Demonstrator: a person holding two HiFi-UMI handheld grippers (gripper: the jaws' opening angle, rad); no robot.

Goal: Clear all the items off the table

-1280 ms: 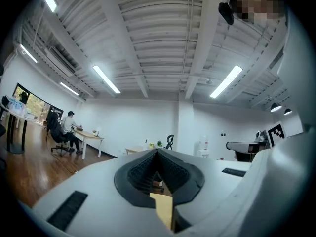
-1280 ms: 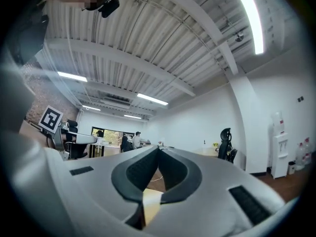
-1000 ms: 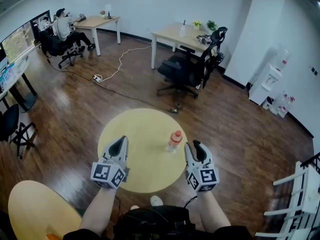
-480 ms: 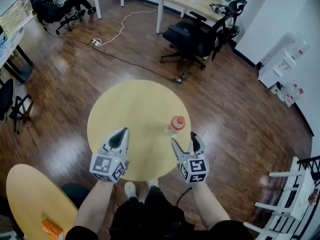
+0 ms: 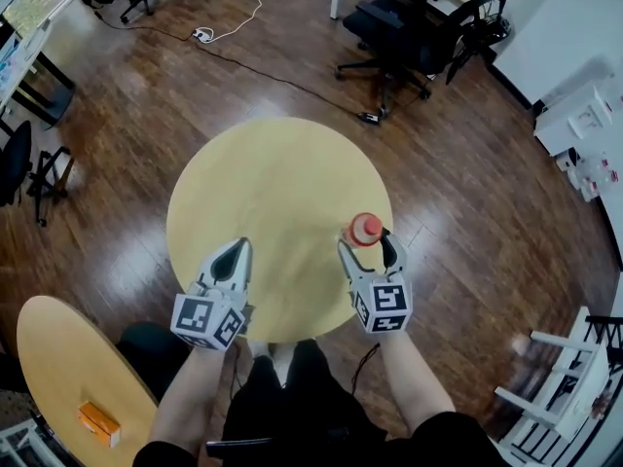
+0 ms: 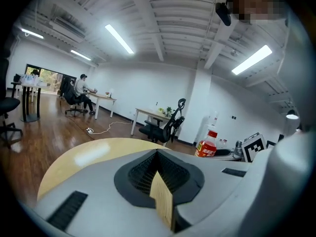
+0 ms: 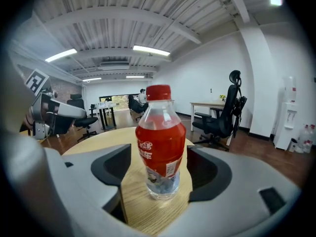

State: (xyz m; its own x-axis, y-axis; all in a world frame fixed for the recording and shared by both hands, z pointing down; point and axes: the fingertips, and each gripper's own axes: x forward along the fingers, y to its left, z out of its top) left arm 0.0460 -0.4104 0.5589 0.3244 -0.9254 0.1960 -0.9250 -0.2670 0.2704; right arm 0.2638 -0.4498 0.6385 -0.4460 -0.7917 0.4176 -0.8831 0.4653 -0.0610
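A small clear bottle (image 5: 365,229) with a red cap and red label stands upright near the right edge of the round yellow table (image 5: 263,188). My right gripper (image 5: 366,245) is open, one jaw on each side of the bottle (image 7: 160,142), and the pads stand clear of it. In the right gripper view the bottle fills the middle of the gap, with bare tabletop on both sides of it. My left gripper (image 5: 234,258) is shut and empty, low over the table's near edge. The left gripper view shows its closed tips (image 6: 158,155) and the bottle (image 6: 208,144) off to the right.
A black office chair (image 5: 409,27) stands beyond the table, with a cable and power strip (image 5: 202,35) on the wooden floor. A second round table (image 5: 58,377) at lower left carries an orange box (image 5: 97,422). A white rack (image 5: 550,402) stands at lower right.
My right gripper's jaws have opened wide and moved forward until they stand on both sides of the bottle. The head view has tilted further down. The left gripper has stayed shut.
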